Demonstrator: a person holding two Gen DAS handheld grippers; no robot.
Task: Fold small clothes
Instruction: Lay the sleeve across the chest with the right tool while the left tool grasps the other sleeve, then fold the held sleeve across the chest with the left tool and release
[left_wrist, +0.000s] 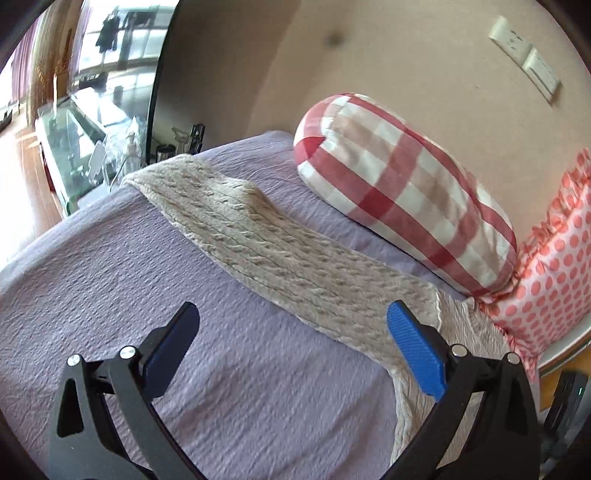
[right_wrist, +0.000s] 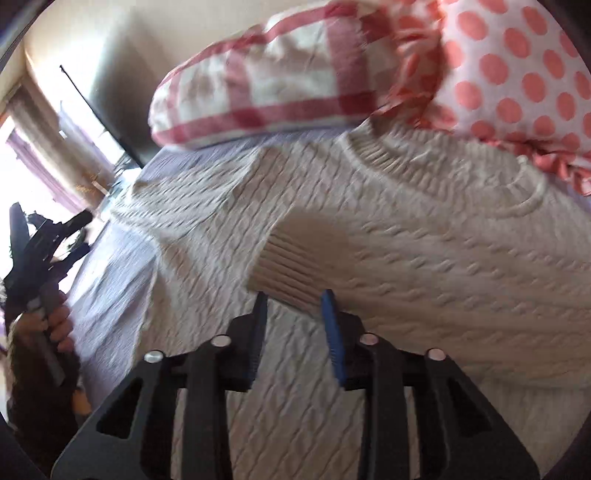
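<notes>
A cream cable-knit sweater (right_wrist: 424, 240) lies on the purple bedspread (left_wrist: 110, 266). In the left wrist view one long sleeve (left_wrist: 266, 243) stretches flat across the bed toward the far left corner. My left gripper (left_wrist: 291, 321) is open and empty above the bedspread, its right pad over the sweater's edge. In the right wrist view my right gripper (right_wrist: 293, 301) has its jaws narrowly apart around the ribbed cuff (right_wrist: 288, 273) of the other sleeve, which is folded over the sweater's body. The round neckline (right_wrist: 388, 155) faces the pillows.
A red-and-white checked pillow (left_wrist: 402, 192) and a pink polka-dot pillow (left_wrist: 554, 266) lie along the wall at the bed's head. A glass-topped table (left_wrist: 70, 140) with bottles stands beyond the bed's far left corner. The person's hand holding the left gripper (right_wrist: 48, 251) shows in the right wrist view.
</notes>
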